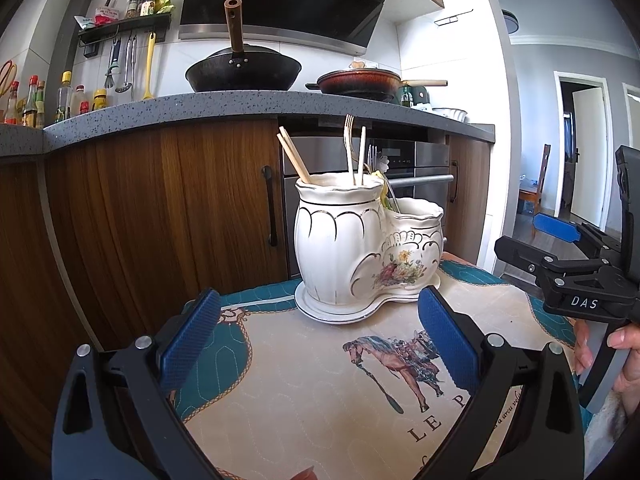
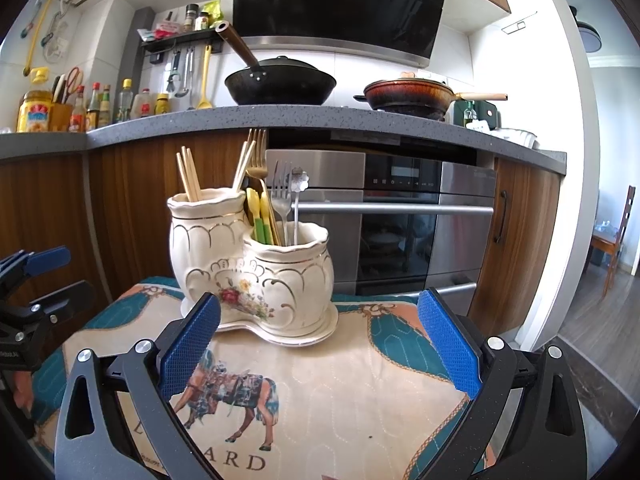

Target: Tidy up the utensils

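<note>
From the left wrist camera, the left gripper [image 1: 320,340] hangs low over a quilted cloth [image 1: 304,392] printed with a horse, its blue pads spread wide with nothing between them. Just beyond the pads stands a white ceramic utensil holder [image 1: 360,244] with two joined pots on a matching saucer. The taller pot on the left holds wooden chopsticks [image 1: 294,156] and a pale fork [image 1: 349,148]; the lower pot on the right carries a flower picture, and what it holds is mostly hidden behind the tall pot. At the right edge the right gripper [image 1: 536,240] comes in sideways, held by a hand [image 1: 616,356]; one blue pad shows and the jaws look spread. Behind, a grey countertop [image 1: 240,106] carries a black wok [image 1: 244,72].

From the right wrist camera, the right gripper [image 2: 320,340] is likewise wide and empty, close above the cloth [image 2: 360,400]. The holder [image 2: 248,264] stands right ahead, its saucer just past the left pad. Here the chopsticks [image 2: 189,176] stand in the taller back pot, while the front pot holds yellow-and-green handled pieces [image 2: 260,216], a silver fork [image 2: 282,196] and a flower-topped spoon [image 2: 298,200]. The left gripper [image 2: 44,280] shows at the left edge, jaws apart. An oven [image 2: 396,220] sits behind.
</note>
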The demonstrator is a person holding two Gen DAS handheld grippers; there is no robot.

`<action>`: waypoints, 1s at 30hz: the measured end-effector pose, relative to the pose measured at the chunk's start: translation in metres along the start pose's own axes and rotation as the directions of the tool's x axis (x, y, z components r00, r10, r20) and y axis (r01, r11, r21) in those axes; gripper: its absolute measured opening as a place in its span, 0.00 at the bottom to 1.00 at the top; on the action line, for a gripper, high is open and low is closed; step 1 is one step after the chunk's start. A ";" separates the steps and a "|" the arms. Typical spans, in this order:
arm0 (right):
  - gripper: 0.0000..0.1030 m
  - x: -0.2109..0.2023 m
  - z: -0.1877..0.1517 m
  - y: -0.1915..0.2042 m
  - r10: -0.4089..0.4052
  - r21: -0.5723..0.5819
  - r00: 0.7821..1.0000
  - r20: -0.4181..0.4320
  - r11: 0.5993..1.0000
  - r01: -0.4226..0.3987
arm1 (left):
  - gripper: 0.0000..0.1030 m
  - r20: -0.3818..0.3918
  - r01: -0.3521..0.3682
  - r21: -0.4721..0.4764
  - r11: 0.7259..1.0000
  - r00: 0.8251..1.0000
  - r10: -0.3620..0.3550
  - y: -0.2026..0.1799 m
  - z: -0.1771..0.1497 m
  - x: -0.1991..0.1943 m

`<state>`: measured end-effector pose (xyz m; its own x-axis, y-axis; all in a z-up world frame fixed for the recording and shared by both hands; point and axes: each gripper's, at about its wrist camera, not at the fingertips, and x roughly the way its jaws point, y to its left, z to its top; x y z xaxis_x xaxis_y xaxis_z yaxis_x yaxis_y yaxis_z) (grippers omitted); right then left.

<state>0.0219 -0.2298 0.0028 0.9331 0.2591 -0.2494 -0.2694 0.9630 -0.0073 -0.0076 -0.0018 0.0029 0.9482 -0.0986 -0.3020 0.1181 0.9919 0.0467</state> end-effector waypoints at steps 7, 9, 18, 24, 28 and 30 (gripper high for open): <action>0.95 0.001 0.000 0.000 0.000 0.000 1.000 0.000 1.000 0.000 | 0.95 0.000 0.000 0.000 1.000 1.000 0.000 0.000 0.000 0.000; 0.95 0.000 0.000 0.000 0.000 0.000 1.000 0.000 1.000 0.000 | 0.95 0.000 0.000 0.000 1.000 1.000 0.000 0.000 0.000 0.000; 0.95 0.001 0.000 0.000 -0.001 0.000 1.000 -0.001 1.000 0.001 | 0.95 -0.001 0.000 -0.001 1.000 1.000 0.000 0.000 0.000 0.000; 0.95 0.002 -0.001 0.000 -0.001 0.000 1.000 -0.003 1.000 0.001 | 0.95 -0.003 0.000 -0.001 1.000 1.000 0.000 0.000 -0.001 0.001; 0.95 0.002 -0.001 0.000 0.000 0.001 1.000 -0.003 1.000 0.000 | 0.95 -0.003 0.000 -0.001 1.000 1.000 0.000 0.000 -0.001 0.001; 0.95 0.002 -0.001 0.000 0.000 0.001 1.000 -0.003 1.000 0.000 | 0.95 -0.003 0.000 -0.001 1.000 1.000 0.000 0.000 0.000 0.001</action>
<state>0.0235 -0.2291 0.0018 0.9324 0.2586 -0.2524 -0.2688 0.9632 -0.0063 -0.0065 -0.0019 0.0022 0.9473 -0.0988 -0.3049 0.1182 0.9919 0.0458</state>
